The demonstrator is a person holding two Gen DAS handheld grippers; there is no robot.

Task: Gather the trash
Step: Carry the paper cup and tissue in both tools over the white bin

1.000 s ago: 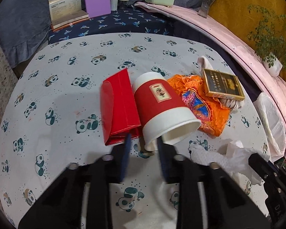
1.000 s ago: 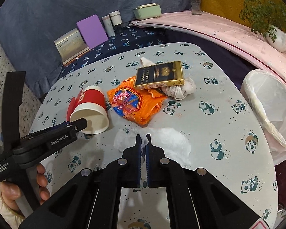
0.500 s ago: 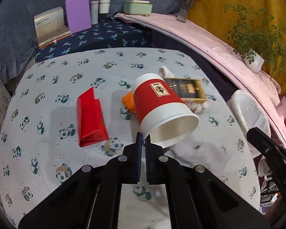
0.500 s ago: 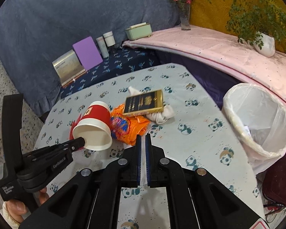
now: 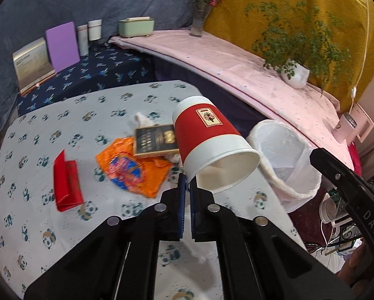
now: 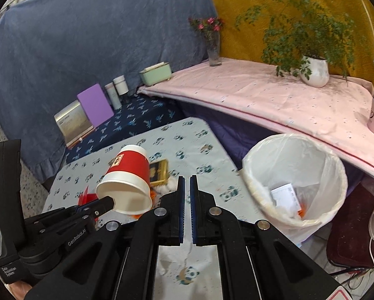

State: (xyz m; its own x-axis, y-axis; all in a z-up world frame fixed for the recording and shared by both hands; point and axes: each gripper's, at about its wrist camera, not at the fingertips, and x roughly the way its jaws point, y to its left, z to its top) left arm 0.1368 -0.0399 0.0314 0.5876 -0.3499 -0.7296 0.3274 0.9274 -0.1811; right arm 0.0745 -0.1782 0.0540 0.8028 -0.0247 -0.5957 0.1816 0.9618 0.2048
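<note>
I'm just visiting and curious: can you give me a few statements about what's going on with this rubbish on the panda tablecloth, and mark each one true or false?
1. The left gripper holds the paper cup by its rim. True.
2. The cup stands upright on the table. False: it is lifted and tilted, mouth towards the camera.
3. The bin is lined with a white bag. True.
4. The bin is empty. False: a white slip and something orange lie inside.
5. The orange wrapper lies on the table. True.
</note>
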